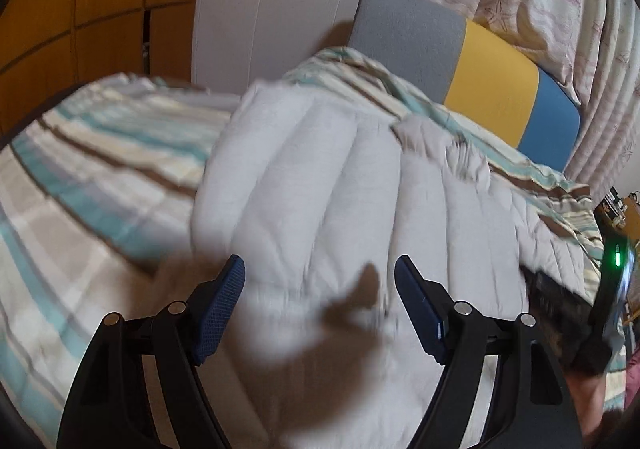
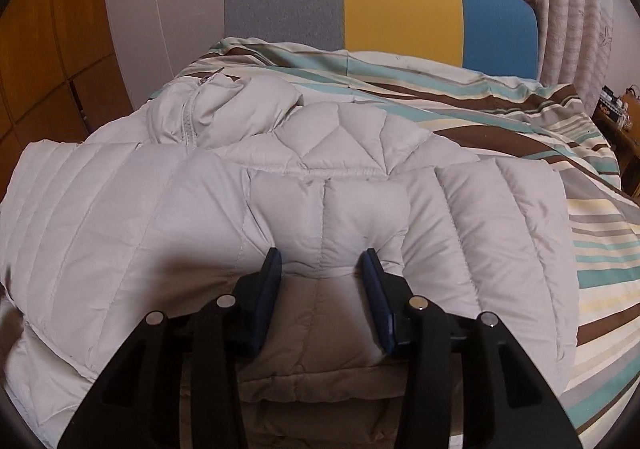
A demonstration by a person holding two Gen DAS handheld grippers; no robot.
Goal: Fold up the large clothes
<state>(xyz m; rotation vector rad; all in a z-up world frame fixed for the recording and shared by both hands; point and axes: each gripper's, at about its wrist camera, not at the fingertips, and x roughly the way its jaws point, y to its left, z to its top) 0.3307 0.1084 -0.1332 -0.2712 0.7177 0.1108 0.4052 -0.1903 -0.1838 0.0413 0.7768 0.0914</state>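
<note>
A pale grey quilted puffer jacket lies on the striped bedspread, partly folded, with its collar and zip at the far left. My right gripper has its jaws partly closed around a bulging fold of the jacket, pads pressing into the padding. In the left wrist view the jacket is blurred by motion. My left gripper is open wide just above the jacket, nothing between its pads. The other gripper's body with a green light shows at the right edge.
A headboard in grey, yellow and blue panels stands at the far end of the bed. Patterned curtains hang at the right, a wooden wardrobe at the left. A small side table stands beside the bed at the right.
</note>
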